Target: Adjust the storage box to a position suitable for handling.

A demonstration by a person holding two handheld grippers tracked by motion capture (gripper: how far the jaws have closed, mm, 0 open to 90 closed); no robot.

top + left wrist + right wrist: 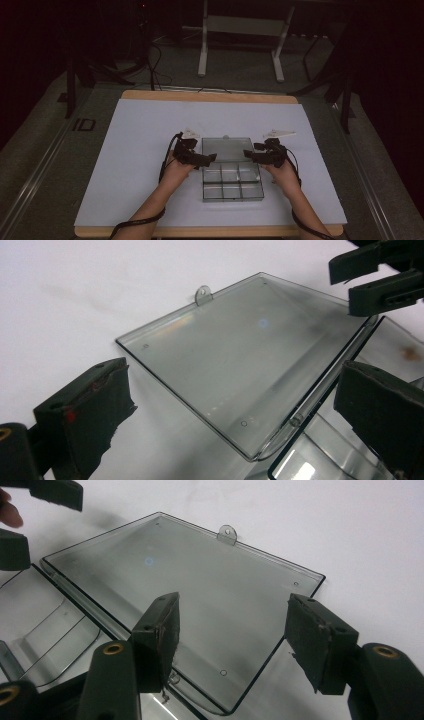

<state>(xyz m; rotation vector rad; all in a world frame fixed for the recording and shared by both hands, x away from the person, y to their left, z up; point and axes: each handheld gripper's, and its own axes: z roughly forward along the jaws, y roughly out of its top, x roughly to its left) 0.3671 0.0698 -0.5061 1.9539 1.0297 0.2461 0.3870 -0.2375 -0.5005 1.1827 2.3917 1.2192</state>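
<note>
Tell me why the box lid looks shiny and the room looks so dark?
High view: dim all round, only the white table sheet looks bright. Left gripper view: a small light glint on the clear lid. Right gripper view: the same lid glints, and the near fingers look soft.

High cam is looking fwd and down from above the person's side, taking in the whole table (150,130) from far off. Each gripper cam is riding low, looking along its own jaws, v. close. All three are sharing the clear box's open lid (226,149) (235,360) (190,595).
</note>
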